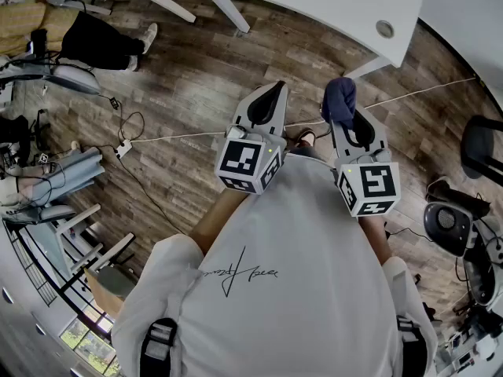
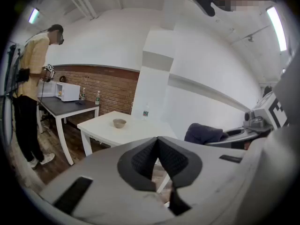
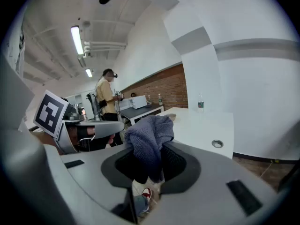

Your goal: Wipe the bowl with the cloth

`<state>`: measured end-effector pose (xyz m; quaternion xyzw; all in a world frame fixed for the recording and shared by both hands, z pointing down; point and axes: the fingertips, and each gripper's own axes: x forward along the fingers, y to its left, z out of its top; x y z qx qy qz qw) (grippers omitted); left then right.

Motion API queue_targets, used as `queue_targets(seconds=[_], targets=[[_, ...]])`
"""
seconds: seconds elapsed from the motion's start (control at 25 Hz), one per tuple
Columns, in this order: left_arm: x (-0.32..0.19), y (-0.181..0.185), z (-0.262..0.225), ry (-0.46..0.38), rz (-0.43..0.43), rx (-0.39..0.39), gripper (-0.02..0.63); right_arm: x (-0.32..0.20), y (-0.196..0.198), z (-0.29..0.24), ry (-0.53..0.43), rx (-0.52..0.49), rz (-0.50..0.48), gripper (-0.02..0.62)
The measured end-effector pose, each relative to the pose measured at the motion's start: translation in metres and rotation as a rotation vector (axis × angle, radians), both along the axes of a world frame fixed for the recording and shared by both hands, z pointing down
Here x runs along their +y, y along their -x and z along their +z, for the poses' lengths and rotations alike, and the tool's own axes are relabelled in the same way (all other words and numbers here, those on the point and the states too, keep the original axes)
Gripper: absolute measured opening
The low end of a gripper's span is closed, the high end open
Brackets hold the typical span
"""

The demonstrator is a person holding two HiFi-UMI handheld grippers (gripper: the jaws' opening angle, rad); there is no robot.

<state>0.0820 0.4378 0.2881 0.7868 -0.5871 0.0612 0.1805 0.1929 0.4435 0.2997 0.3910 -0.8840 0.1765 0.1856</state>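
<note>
Standing short of the white table [image 1: 314, 6], which fills the upper part of the head view, the person holds both grippers side by side at mid-frame above the wooden floor [image 1: 181, 108].

Right gripper [image 3: 151, 165]: jaws clamped on a dark blue cloth [image 3: 149, 139], taken by its lower fold so that a loose bunch stands up above the pads.

Left gripper [image 2: 158, 149]: jaws closed together, nothing between them.

Bowl [image 2: 119, 123]: small, tan, upright on the white table top, left of centre in the left gripper view and well apart from both grippers. A clear bottle [image 2: 146, 112] stands behind it near the far edge. Whether the bowl holds anything cannot be told at this distance.

Handling, as judged: the cloth is soft, light and limp, so the free bunch will drape and fold on contact, and that bunch should be the part that meets the bowl. The bowl looks rigid, light and probably breakable. It is likely to slide or tip on the smooth top under a wiping push. The empty left gripper would best pinch its rim, on the side away from the cloth, to steady it.

Wiping is not yet begun, and the approach to the table comes first.
</note>
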Motion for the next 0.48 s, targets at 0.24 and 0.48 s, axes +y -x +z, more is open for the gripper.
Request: queue_targets(seconds=[0.24,0.48], targets=[[-0.032,0.029,0.001,0.005,-0.006,0.005,-0.003,-0.029,0.03,0.003,0.009,0.012,-0.008,0.093],[-0.07,0.066,0.002,0.024,-0.001,0.016,-0.003,-0.064,0.064,0.004,0.033,0.004,0.011,0.094]])
